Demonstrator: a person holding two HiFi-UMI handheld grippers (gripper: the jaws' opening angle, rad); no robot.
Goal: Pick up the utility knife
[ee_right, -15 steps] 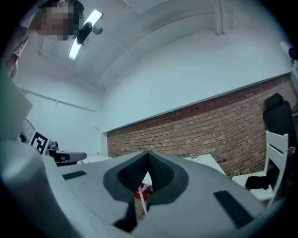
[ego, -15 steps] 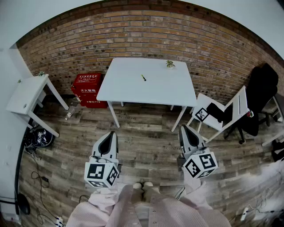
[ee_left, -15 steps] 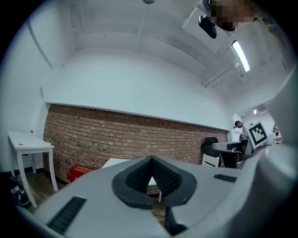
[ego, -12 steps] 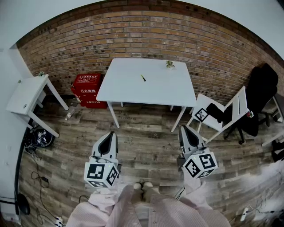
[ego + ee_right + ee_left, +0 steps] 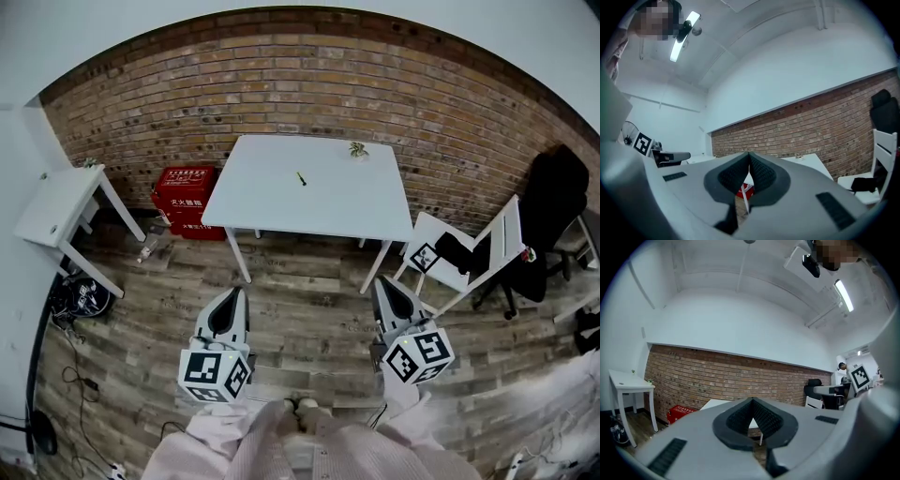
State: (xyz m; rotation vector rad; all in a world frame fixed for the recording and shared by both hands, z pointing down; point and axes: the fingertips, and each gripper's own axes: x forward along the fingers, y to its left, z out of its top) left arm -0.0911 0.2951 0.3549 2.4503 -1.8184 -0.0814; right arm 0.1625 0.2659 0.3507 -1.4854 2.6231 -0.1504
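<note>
Brick wall (image 5: 281,84), white counter (image 5: 347,202); utility knife (image 5: 301,178) mid-counter, well apart from tools. Clenched, empty: left tool (image 5: 233,292), right tool (image 5: 379,283). Knife probably light, stiff, slick: pinch mid-body crosswise.

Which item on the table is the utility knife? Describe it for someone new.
Look at the large white table against the brick wall. Near its middle lies the utility knife, a slim green stick lying flat; its only neighbour, a small leafy plant, sits by the far right corner.
</note>
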